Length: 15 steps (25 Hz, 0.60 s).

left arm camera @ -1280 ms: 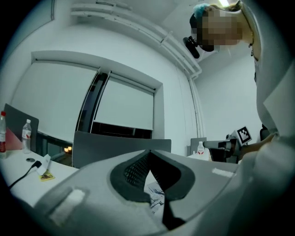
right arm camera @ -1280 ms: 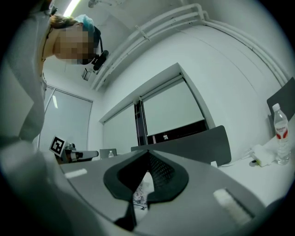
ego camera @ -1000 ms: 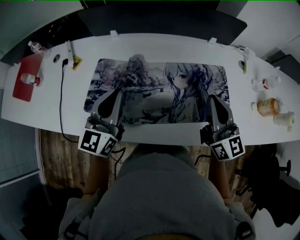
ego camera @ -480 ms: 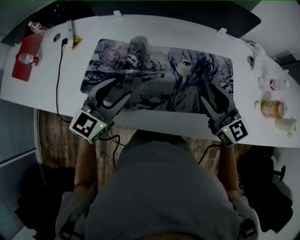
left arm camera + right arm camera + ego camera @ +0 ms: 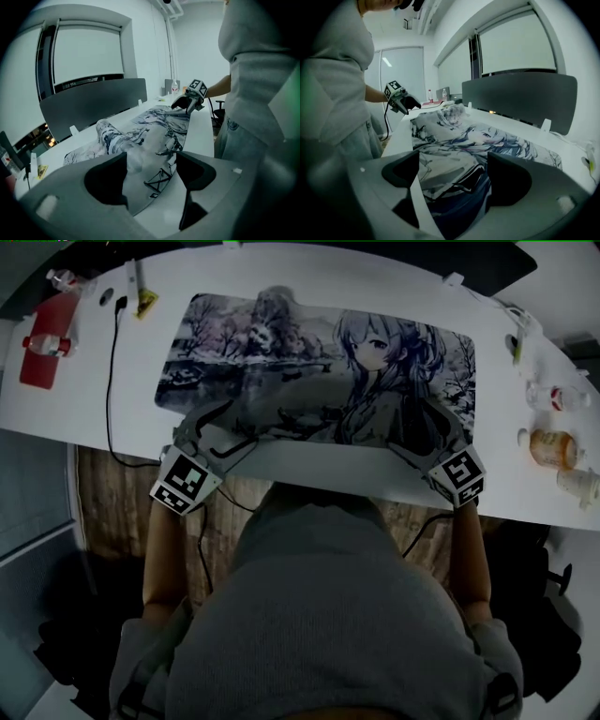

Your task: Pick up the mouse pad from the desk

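A large mouse pad (image 5: pixel 319 362) printed with a drawn girl and a snowy scene lies flat on the white desk (image 5: pixel 103 418), with a raised fold (image 5: pixel 272 306) at its far edge. My left gripper (image 5: pixel 225 427) is low over the pad's near left corner. Its jaws have just been opening and stand open, with the pad's edge (image 5: pixel 154 187) between them, untouched. At the near right corner my right gripper (image 5: pixel 422 432) has also just been opening and is open astride the pad (image 5: pixel 454 154). Each gripper shows in the other's view: the right gripper (image 5: pixel 190 99), the left gripper (image 5: pixel 401 101).
A red container (image 5: pixel 42 343) and a black cable (image 5: pixel 111 381) lie at the desk's left end. An orange pill bottle (image 5: pixel 551 446) and small white bottles (image 5: pixel 562 395) stand at the right end. A dark divider panel (image 5: pixel 520 93) runs along the far edge.
Both grippers have dropped from above the desk's near edge down onto the pad's near corners. Their jaws, shut a second ago, now stand wide.
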{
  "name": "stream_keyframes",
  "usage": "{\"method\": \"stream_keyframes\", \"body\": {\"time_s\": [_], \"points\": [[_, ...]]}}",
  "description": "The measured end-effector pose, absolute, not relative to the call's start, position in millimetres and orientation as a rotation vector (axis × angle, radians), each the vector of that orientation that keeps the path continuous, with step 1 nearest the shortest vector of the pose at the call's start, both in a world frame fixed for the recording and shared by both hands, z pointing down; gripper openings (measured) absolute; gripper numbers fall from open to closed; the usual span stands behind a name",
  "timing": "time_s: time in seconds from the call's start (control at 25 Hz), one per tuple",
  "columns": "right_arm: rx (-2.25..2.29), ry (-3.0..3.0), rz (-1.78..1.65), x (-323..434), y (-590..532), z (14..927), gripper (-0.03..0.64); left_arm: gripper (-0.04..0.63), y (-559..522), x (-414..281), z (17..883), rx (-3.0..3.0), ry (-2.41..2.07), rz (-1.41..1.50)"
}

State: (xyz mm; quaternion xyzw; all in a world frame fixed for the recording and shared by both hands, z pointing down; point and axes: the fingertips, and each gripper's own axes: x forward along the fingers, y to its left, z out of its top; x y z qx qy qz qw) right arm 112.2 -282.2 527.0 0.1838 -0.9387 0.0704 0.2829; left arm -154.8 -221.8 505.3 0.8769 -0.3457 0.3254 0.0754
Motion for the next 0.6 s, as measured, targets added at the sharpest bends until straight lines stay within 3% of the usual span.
{"method": "stream_keyframes", "body": {"time_s": [0.6], "points": [[0.455,-2.326,0.203,115,-277,575,0.499,0.344,-220,-157,571,2.54,-1.039,1.258]]}}
